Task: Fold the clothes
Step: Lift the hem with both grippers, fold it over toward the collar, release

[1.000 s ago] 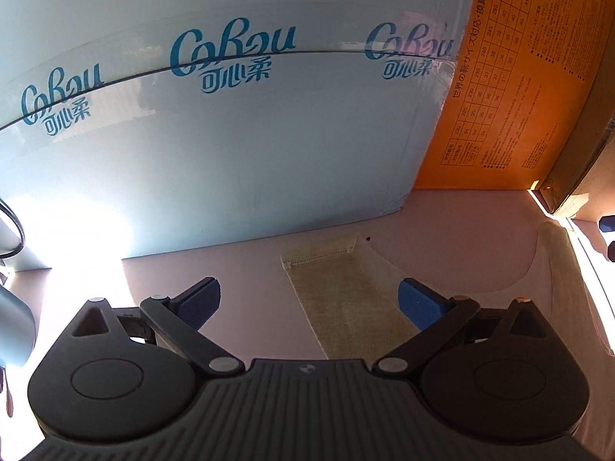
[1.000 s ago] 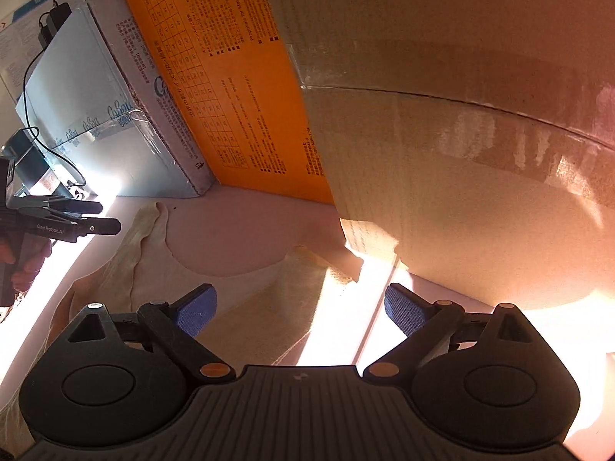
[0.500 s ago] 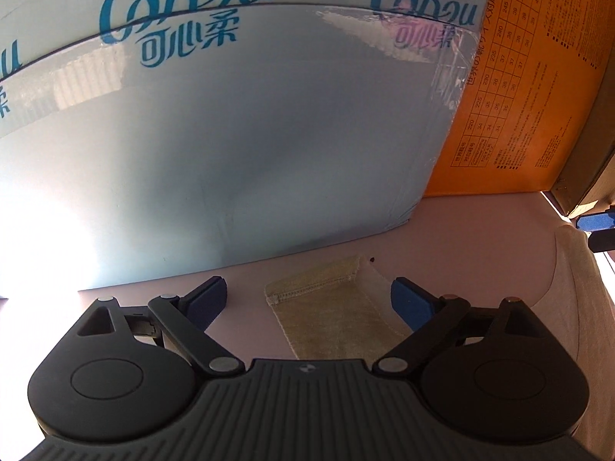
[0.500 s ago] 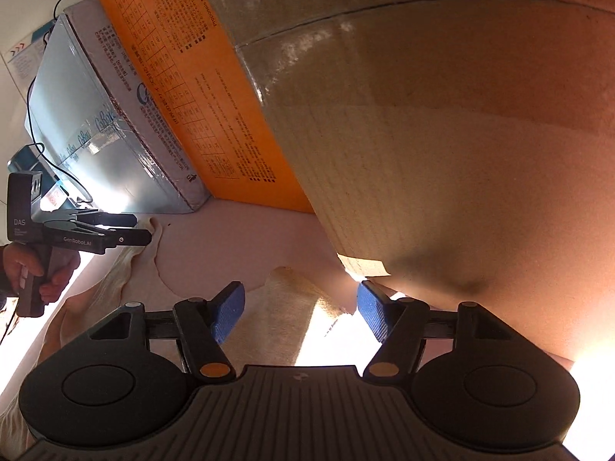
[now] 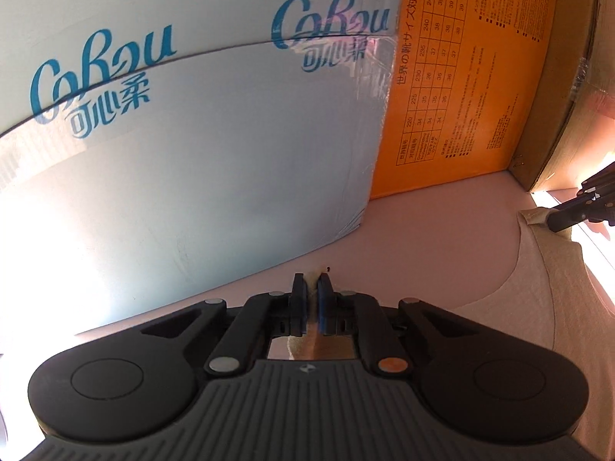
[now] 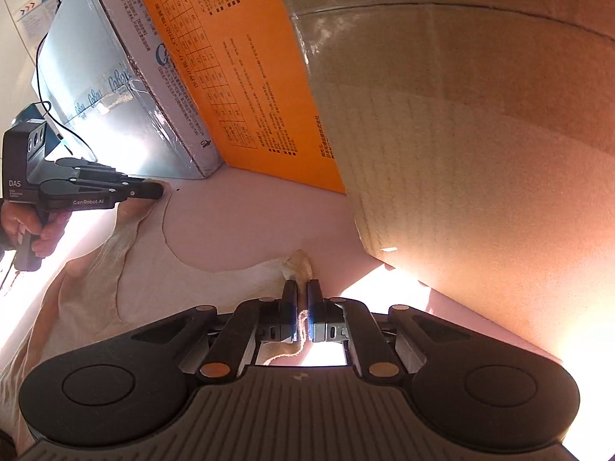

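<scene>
Both tongs, left [image 5: 311, 286] and right [image 6: 302, 294], clamped on cream garment [image 6: 153, 288] straps

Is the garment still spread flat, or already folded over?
Spread, unfolded: the cream garment lies in one layer on the pink surface, each shoulder strap pinched by the left gripper and right gripper.

**Boxes lined up along the back of the desk**

A pale blue carton [image 5: 200, 153] printed with blue lettering stands on the pink desk [image 5: 442, 230]. Just beside it stands an orange box [image 5: 480, 88] covered in size tables, then a plain brown cardboard box [image 6: 480, 134]. A black cable [image 6: 50, 111] trails behind the carton.
</scene>
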Available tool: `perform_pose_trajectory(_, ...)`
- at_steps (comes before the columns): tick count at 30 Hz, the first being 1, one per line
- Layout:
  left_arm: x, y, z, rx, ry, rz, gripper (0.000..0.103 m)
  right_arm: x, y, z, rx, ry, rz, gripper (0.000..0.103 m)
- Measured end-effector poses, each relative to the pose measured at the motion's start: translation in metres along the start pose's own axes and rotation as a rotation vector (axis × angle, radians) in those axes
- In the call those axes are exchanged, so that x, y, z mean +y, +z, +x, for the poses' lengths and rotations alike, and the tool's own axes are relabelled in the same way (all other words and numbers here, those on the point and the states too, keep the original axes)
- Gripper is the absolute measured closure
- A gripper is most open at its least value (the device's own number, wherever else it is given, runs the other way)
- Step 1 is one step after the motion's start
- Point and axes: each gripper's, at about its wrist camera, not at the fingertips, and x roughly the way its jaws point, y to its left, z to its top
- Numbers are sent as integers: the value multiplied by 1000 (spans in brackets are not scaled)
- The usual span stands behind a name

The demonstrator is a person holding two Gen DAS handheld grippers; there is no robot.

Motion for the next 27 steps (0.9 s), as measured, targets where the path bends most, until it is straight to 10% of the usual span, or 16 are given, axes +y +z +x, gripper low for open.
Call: perform_pose_trajectory(27, -39, -32, -181, -167, -100, 133, 98, 125, -48, -137, -156, 123, 57, 98)
